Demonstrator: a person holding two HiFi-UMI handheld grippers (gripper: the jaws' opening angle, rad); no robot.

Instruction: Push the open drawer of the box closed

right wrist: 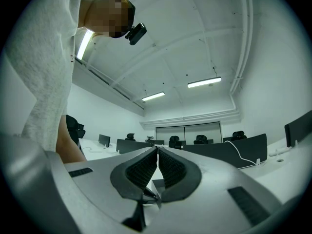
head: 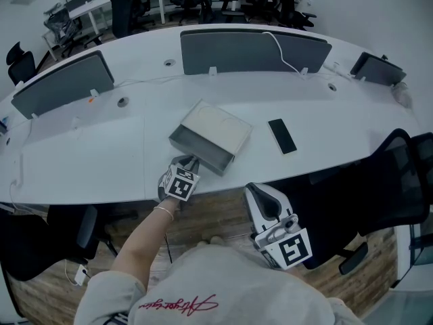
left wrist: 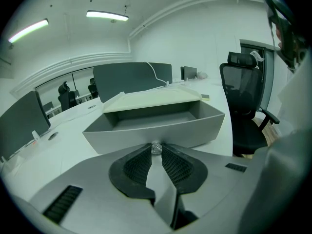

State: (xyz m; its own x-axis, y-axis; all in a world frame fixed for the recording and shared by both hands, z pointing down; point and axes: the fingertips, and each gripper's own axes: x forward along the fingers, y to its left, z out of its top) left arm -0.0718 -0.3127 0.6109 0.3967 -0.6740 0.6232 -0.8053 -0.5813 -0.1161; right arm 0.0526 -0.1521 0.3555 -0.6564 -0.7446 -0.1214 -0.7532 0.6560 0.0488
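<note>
Box [head: 218, 126] on desk [head: 88, 154], drawer [head: 203, 149] out front; phone [head: 281, 135] right of box.

Grey drawer [head: 203, 152], cream-topped box [head: 218, 125], black phone [head: 282, 135], white desk [head: 95, 160]

The drawer [left wrist: 156, 129] ahead of my left claw [left wrist: 156, 145] looks like matt grey plastic or board, I cannot tell which, with a small clear, glassy knob [left wrist: 155, 149] on its front. The box [left wrist: 151, 101] over it has a paler, matt top. That claw and my right claw [right wrist: 157, 149] are smooth matt grey plastic with black, finely ribbed pads [left wrist: 139, 167], while the white surface [head: 101, 161] is smooth with a soft sheen, the phone [head: 281, 135] glossy black, the floor [head: 216, 217] wood-grained planks and my sweater [head: 223, 276] soft grey knit cloth.
</note>
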